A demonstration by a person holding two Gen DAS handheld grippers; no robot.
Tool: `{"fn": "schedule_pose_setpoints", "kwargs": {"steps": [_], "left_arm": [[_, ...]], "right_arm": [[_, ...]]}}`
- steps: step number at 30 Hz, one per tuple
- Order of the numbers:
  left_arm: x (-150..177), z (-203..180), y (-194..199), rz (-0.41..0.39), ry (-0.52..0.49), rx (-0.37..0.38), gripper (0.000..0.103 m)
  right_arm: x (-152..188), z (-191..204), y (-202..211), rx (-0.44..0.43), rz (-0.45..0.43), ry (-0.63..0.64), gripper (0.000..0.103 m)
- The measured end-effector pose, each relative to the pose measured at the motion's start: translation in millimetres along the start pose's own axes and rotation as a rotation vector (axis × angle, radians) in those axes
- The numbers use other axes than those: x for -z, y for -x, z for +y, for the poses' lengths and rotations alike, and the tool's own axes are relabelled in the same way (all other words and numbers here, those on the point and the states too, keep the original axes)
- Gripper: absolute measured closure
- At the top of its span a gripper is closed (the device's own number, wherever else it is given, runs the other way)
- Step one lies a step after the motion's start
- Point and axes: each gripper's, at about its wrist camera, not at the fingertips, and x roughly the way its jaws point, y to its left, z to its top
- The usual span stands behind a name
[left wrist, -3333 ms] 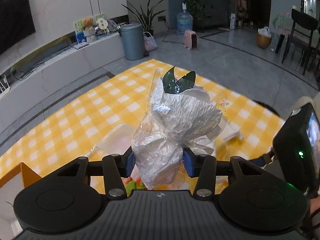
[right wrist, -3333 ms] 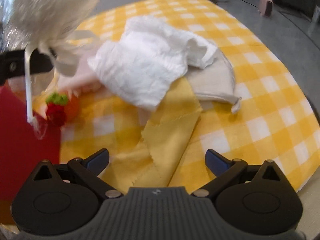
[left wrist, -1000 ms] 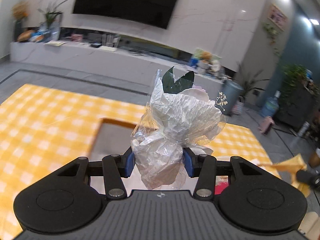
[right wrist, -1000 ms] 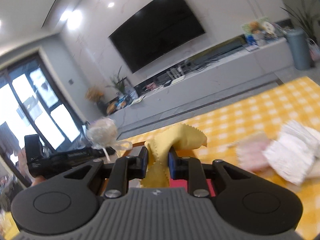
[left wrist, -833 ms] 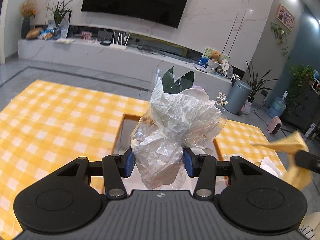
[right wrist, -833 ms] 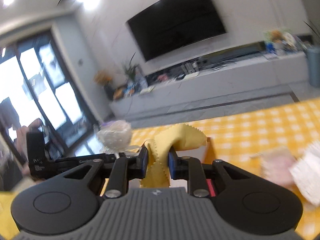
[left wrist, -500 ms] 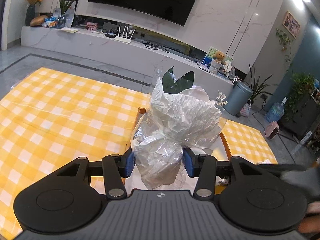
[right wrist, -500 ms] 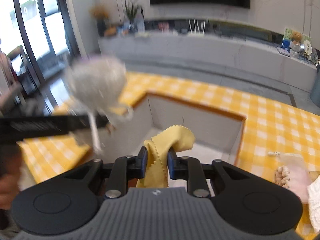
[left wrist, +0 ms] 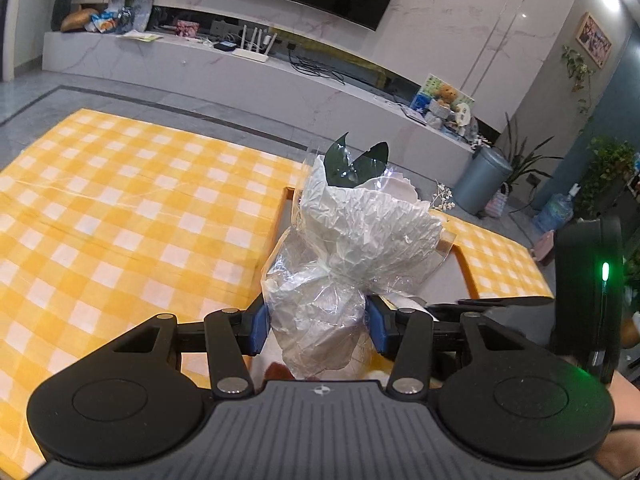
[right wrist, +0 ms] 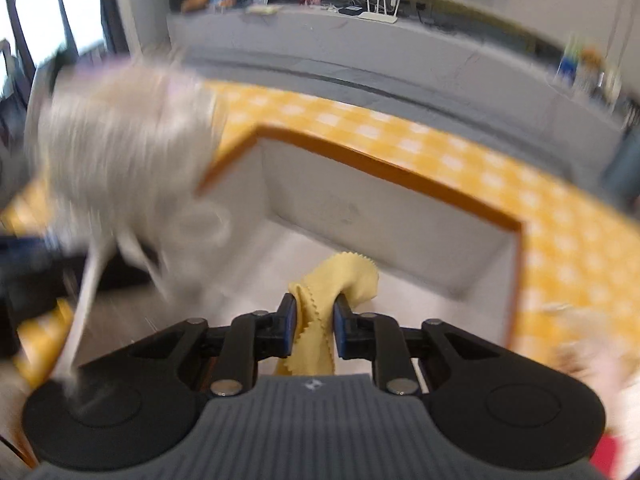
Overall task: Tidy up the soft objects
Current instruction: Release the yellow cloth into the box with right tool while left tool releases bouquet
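Observation:
My left gripper (left wrist: 315,330) is shut on the lower part of a white paper-and-cellophane bouquet (left wrist: 356,240) with dark green leaves on top. It hangs over an orange-rimmed box (left wrist: 280,216) with a pale inside. My right gripper (right wrist: 314,330) is shut on a yellow cloth (right wrist: 336,280) with pinked edges, held over the same box (right wrist: 384,168). In the right wrist view the bouquet (right wrist: 120,144) shows blurred at the left, above the box's left rim. The right gripper's body (left wrist: 588,280) shows at the right edge of the left wrist view.
A yellow-and-white checked tablecloth (left wrist: 120,216) surrounds the box. Pale soft items (right wrist: 588,356) lie blurred on the cloth at the right of the box. Beyond the table stand a long white TV bench (left wrist: 240,64) and a grey bin (left wrist: 482,180).
Both grippers swung from the table's other side to the box. The right one dipped down over the box's inside with the yellow cloth; the left one drifted slightly, bouquet still gripped.

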Motion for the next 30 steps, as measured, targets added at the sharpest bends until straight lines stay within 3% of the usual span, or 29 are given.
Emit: {"fn": "schedule_pose_setpoints", "kwargs": {"steps": [2, 7, 10, 12, 14, 16, 19, 22, 30], "left_arm": [[-0.8, 2.4, 1.7, -0.013, 0.013, -0.019, 0.048], [-3.4, 9.0, 3.9, -0.035, 0.028, -0.085, 0.048], [-4.8, 14.1, 6.1, -0.048, 0.039, -0.113, 0.048], [-5.8, 17.7, 6.8, -0.05, 0.048, -0.111, 0.048], [-7.1, 20.4, 6.4, -0.051, 0.06, -0.107, 0.048], [-7.7, 21.4, 5.6, -0.052, 0.069, -0.101, 0.048], [-6.9, 17.5, 5.2, -0.058, 0.057, -0.107, 0.048], [-6.3, 11.6, 2.9, -0.053, 0.044, -0.093, 0.048], [-2.8, -18.5, -19.4, -0.007, -0.02, -0.05, 0.048]], "right_arm": [[-4.6, -3.6, -12.3, -0.075, 0.011, -0.088, 0.085], [-10.4, -0.4, -49.1, -0.151, 0.001, -0.224, 0.086], [-13.5, 6.3, -70.7, -0.163, 0.023, -0.224, 0.084], [-11.6, 16.5, -79.3, -0.139, 0.067, -0.171, 0.069], [-8.5, 17.0, -78.4, -0.049, 0.094, -0.154, 0.038], [-5.8, 13.3, -70.1, 0.037, 0.089, -0.141, 0.016], [2.7, 10.9, -41.5, 0.05, 0.05, -0.113, 0.015], [13.8, 3.2, -12.3, 0.058, -0.01, -0.073, 0.005], [28.3, 1.0, 43.6, 0.165, -0.164, 0.084, 0.005]]}}
